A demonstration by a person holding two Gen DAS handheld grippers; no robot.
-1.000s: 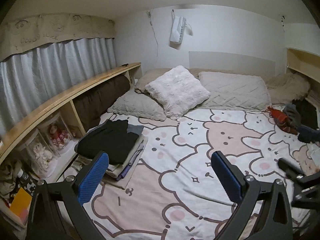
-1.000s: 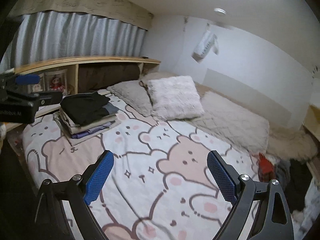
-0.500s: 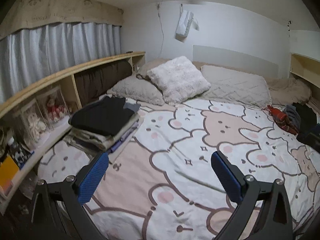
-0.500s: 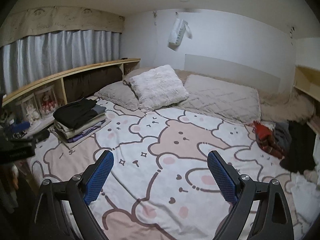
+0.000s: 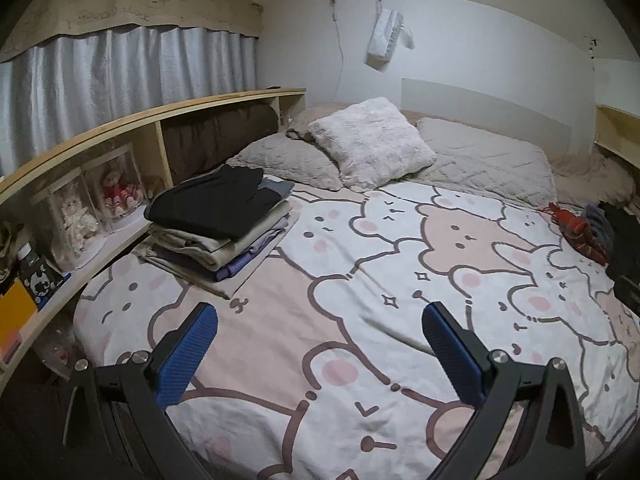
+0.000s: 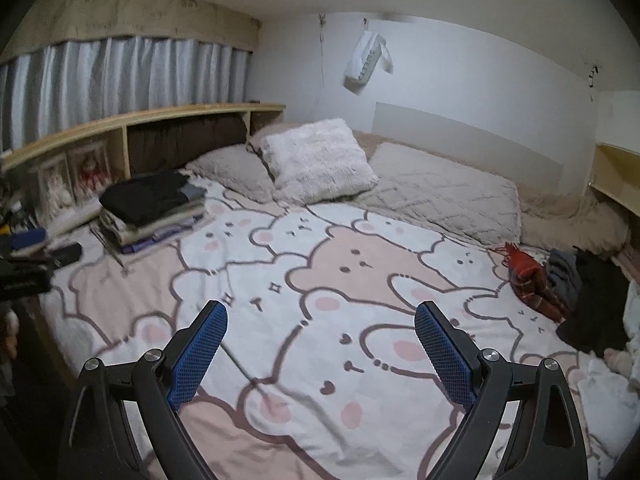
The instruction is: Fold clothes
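Note:
A stack of folded clothes with a black garment on top lies at the left side of the bed; it also shows in the right wrist view. A heap of unfolded clothes, red plaid, grey and black, lies at the right edge of the bed, also seen in the left wrist view. My left gripper is open and empty above the bear-print blanket. My right gripper is open and empty above the same blanket. The left gripper's body shows at the far left of the right wrist view.
Pillows and a beige quilt lie at the head of the bed. A wooden shelf with boxed dolls runs along the left. Another shelf stands at the right. White cloth lies at the right edge.
Both grippers have drawn back from the bed and turned; the views now take in more of the blanket. The right wrist view swung right toward the unfolded heap. Both stay open and empty.

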